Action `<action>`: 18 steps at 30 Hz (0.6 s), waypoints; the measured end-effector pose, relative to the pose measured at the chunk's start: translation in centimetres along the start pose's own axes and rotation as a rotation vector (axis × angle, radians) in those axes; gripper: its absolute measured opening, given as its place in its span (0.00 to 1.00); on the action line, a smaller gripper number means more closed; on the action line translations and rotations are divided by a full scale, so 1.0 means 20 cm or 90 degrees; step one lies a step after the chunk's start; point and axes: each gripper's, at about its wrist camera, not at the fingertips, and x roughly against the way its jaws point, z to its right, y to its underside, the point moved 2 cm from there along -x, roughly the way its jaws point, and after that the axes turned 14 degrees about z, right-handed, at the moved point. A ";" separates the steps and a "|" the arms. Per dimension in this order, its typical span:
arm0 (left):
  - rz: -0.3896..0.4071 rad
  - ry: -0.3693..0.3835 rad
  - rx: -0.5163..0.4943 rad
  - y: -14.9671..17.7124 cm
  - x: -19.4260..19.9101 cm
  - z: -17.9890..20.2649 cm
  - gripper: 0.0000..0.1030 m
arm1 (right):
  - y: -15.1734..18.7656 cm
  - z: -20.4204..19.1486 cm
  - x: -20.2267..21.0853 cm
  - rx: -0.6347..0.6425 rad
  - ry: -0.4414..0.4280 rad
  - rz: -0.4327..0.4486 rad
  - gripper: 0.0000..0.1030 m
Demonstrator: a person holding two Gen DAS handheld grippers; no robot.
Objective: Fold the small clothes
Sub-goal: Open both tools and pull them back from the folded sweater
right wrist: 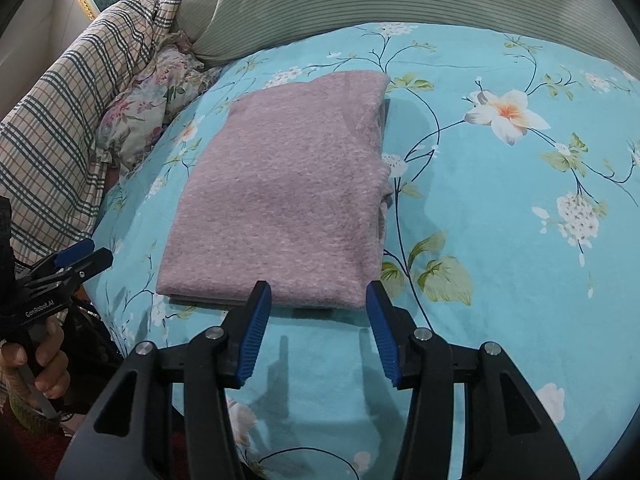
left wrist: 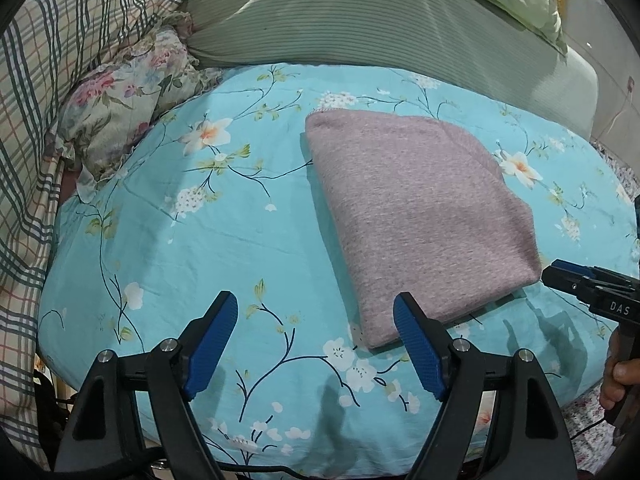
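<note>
A mauve knit garment (left wrist: 420, 216) lies folded into a flat rectangle on the turquoise floral bedsheet (left wrist: 240, 220); it also shows in the right wrist view (right wrist: 280, 200). My left gripper (left wrist: 316, 312) is open and empty, above the sheet just left of the garment's near corner. My right gripper (right wrist: 318, 296) is open and empty, its fingertips at the garment's near edge. The right gripper also shows at the right edge of the left wrist view (left wrist: 560, 276), and the left gripper at the left edge of the right wrist view (right wrist: 86, 254).
A green striped pillow (left wrist: 360, 12) lies behind the garment. A plaid blanket (left wrist: 60, 60) and a floral pillow (left wrist: 128, 96) are heaped at the left. The bed's near edge drops off below the grippers.
</note>
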 end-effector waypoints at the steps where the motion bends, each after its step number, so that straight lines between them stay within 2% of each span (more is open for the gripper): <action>1: -0.001 0.000 -0.002 0.00 -0.01 0.00 0.78 | 0.00 0.00 0.00 -0.001 0.000 0.000 0.49; 8: -0.009 -0.002 -0.011 -0.02 -0.07 0.01 0.79 | -0.10 0.02 -0.08 -0.007 -0.012 -0.003 0.49; 13: -0.017 0.005 -0.016 -0.06 -0.18 0.03 0.79 | -0.28 0.11 -0.21 -0.031 -0.018 0.017 0.49; 18: -0.020 0.018 -0.003 -0.15 -0.34 0.03 0.79 | -0.45 0.24 -0.42 -0.096 -0.026 0.026 0.49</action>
